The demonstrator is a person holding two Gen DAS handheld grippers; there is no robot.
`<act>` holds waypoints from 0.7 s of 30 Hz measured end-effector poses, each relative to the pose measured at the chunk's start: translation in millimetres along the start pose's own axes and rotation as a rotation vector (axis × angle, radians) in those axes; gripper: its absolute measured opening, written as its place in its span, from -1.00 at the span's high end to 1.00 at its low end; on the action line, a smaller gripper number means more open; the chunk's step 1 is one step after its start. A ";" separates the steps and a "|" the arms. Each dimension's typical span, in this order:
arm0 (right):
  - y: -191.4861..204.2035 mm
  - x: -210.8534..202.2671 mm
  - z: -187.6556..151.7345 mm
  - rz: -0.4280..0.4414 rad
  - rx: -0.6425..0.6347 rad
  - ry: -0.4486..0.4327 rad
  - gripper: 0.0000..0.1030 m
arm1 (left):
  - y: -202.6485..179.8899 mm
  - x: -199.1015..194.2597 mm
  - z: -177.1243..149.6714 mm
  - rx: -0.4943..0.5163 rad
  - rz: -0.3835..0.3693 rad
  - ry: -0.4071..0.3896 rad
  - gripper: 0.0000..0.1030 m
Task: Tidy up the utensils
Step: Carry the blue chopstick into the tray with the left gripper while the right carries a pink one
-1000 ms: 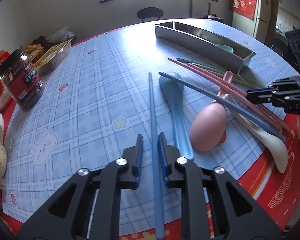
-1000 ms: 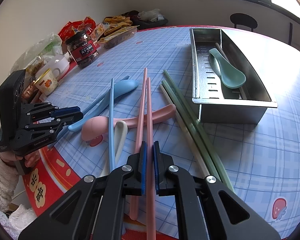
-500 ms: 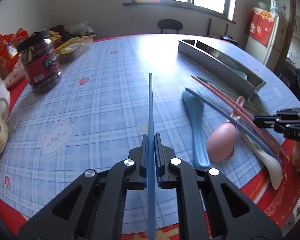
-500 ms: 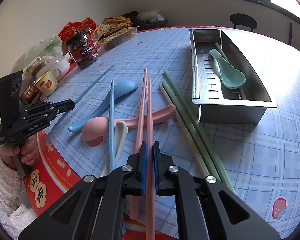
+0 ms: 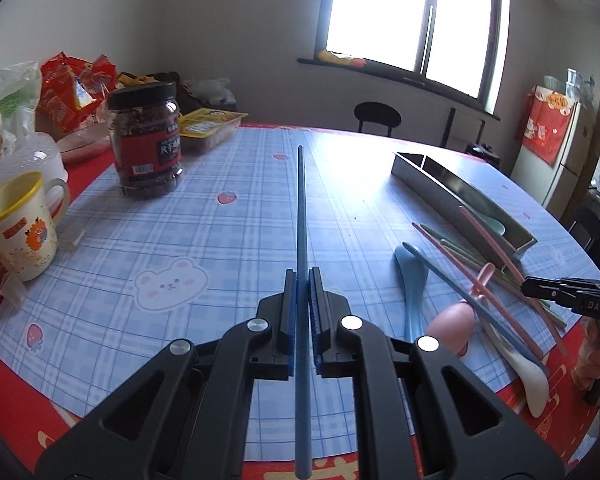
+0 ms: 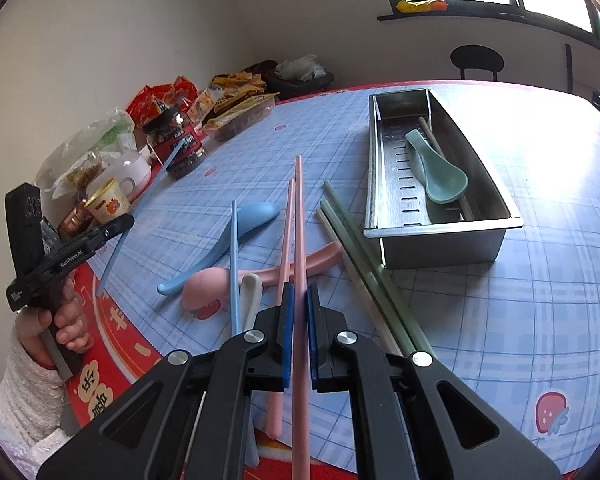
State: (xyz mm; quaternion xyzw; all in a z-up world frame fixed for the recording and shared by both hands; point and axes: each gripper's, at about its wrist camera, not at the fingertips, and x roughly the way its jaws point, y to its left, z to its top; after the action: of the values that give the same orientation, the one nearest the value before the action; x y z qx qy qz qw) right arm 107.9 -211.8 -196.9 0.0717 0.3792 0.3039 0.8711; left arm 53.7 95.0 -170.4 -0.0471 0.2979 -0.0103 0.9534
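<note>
Two handheld grippers work over a round table with a blue checked cloth (image 5: 236, 216). The left gripper (image 5: 303, 280) has its jaws closed on a blue chopstick (image 5: 301, 208), lifted clear of the table and pointing away from the camera. The right gripper (image 6: 297, 296) has its jaws closed on a pink chopstick (image 6: 299, 220), held above a loose pile of spoons and chopsticks. A metal tray (image 6: 496, 196) stands just beyond the pile, already holding a green spoon (image 6: 440, 176). The step in hand looks like carrying the picked chopsticks; next, each probably needs lining up lengthwise with the tray before letting go
</note>
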 end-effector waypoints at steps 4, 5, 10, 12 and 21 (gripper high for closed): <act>-3.9 -3.8 4.3 0.004 0.023 -0.025 0.87 | 2.8 -2.3 0.0 -0.011 0.008 -0.008 0.80; -3.9 -4.4 6.6 0.013 0.027 -0.023 0.87 | 3.2 -2.1 0.1 -0.012 0.005 -0.006 0.80; -2.9 -16.9 29.3 0.061 0.023 -0.063 0.87 | 1.8 -2.4 9.9 -0.049 -0.022 0.005 0.80; -2.7 -21.4 40.6 0.044 -0.005 -0.088 0.87 | -2.6 -4.9 19.9 -0.063 -0.048 -0.004 0.80; -36.8 -1.3 125.8 -0.063 -0.033 -0.188 0.87 | -72.8 13.0 72.3 -0.047 -0.130 -0.025 0.80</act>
State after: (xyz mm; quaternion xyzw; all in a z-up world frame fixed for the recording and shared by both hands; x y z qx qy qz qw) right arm 213.2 -228.9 -120.8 0.0735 0.2928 0.2743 0.9130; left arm 106.2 27.9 -111.7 -0.0889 0.2826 -0.0647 0.9529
